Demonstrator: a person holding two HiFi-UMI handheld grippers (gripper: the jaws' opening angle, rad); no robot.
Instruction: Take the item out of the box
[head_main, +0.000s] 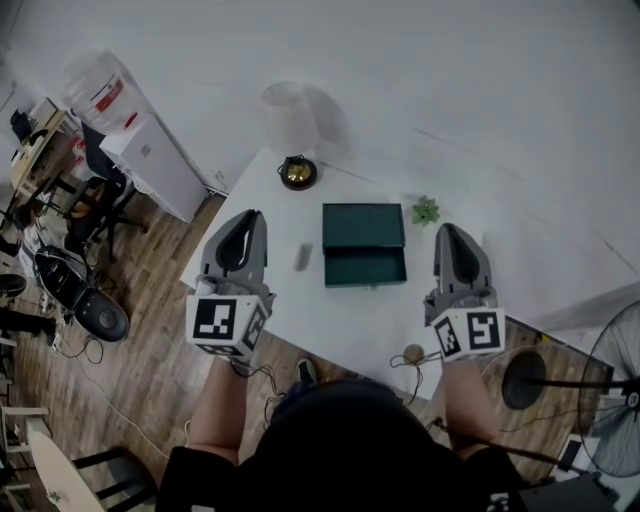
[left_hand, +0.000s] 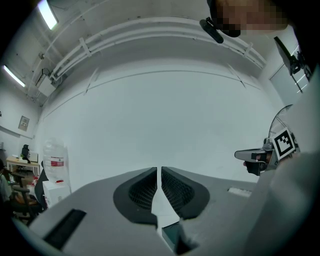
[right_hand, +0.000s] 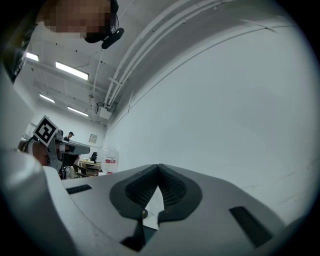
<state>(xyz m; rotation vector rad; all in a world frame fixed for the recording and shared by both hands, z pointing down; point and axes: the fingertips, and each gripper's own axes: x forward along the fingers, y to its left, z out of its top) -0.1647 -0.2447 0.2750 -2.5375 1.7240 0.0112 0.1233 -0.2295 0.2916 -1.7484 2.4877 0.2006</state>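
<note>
A dark green box (head_main: 364, 243) lies in the middle of the white table (head_main: 330, 320), and it looks closed. A small clasp shows at its front edge. My left gripper (head_main: 252, 215) hovers left of the box, shut, with nothing between its jaws. My right gripper (head_main: 447, 230) hovers right of the box, also shut and empty. In the left gripper view the shut left gripper (left_hand: 160, 170) points at the white wall, and a teal corner of the box (left_hand: 172, 237) shows below it. The right gripper view shows the shut right gripper (right_hand: 159, 167) facing the wall. The item is hidden.
A small grey object (head_main: 302, 257) lies on the table left of the box. A lamp (head_main: 296, 170) and a small plant (head_main: 425, 211) stand at the table's far edge. A white cabinet (head_main: 160, 165) stands far left, a fan (head_main: 615, 400) at the right.
</note>
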